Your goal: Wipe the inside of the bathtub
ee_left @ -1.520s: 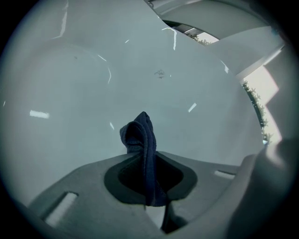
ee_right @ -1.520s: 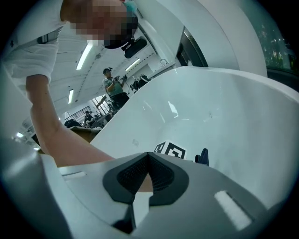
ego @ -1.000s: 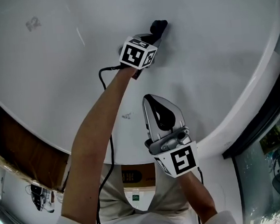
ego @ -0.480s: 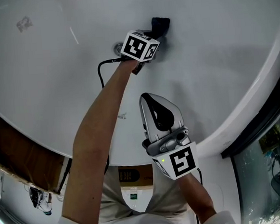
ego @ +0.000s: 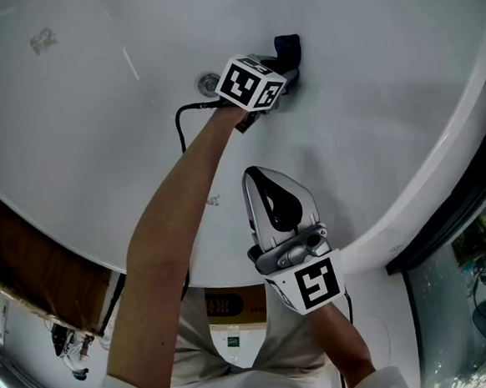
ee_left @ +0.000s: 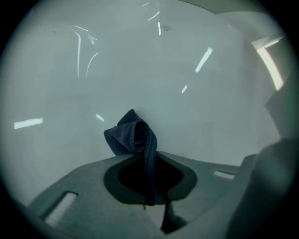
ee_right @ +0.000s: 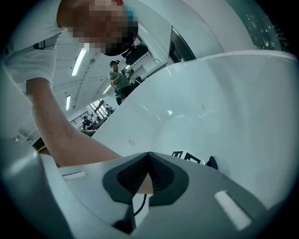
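Starting at the left, we see a brown cardboard sheet (ego: 39, 263) just outside the white oval bathtub's (ego: 71, 135) near rim. Farther in, just right of the round metal drain (ego: 209, 84), our left gripper (ego: 285, 62) has its jaws clamped on a crumpled dark blue cloth (ego: 288, 46), which rests against the tub's inside. Our right gripper (ego: 257, 176) hangs nearer us, jaws together and empty. Bare white surface runs right to the curved rim.
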Demonstrator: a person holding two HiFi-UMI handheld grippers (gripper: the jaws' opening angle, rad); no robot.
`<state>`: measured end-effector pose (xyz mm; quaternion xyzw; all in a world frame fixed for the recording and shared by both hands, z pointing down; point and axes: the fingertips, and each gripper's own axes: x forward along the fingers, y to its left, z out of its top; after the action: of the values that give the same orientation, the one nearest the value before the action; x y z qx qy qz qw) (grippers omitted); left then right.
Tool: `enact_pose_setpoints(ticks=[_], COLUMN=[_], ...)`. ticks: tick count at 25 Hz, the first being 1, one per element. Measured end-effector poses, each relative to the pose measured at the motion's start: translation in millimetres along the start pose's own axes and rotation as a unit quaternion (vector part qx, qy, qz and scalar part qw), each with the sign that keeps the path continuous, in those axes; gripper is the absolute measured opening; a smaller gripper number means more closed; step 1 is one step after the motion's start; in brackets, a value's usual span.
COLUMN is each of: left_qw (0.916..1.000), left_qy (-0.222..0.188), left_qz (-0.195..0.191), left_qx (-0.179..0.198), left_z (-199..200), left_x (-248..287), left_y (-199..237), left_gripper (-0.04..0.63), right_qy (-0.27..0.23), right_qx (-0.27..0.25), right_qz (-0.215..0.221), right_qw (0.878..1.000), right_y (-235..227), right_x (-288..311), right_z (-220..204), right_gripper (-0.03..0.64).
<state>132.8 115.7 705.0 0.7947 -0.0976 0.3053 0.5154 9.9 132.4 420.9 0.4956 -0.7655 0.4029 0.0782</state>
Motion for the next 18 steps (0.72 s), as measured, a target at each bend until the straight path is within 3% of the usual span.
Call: enact_pose_setpoints(ticks=[7,18], left_qw=[0.9995,0.9964], left_qy=[-0.023,-0.025], left_qz=[-0.019,-0.065], left_qx=[0.011,0.048], left_z=[9.5,21.2], left_x=[-10.0,-30.1], left_y=[-28.6,-77.5], left_gripper=[0.049,0.049], right_qy=[-0.001,0.006], right_qx=[-0.004,-0.001], right_qz=[0.004,0.023], right_qw=[1.000,1.000], right_y=[5.5,30.0], right_x=[-1.8,-0.8], right_z=[1.7,2.3], right_gripper=[0.002,0.002])
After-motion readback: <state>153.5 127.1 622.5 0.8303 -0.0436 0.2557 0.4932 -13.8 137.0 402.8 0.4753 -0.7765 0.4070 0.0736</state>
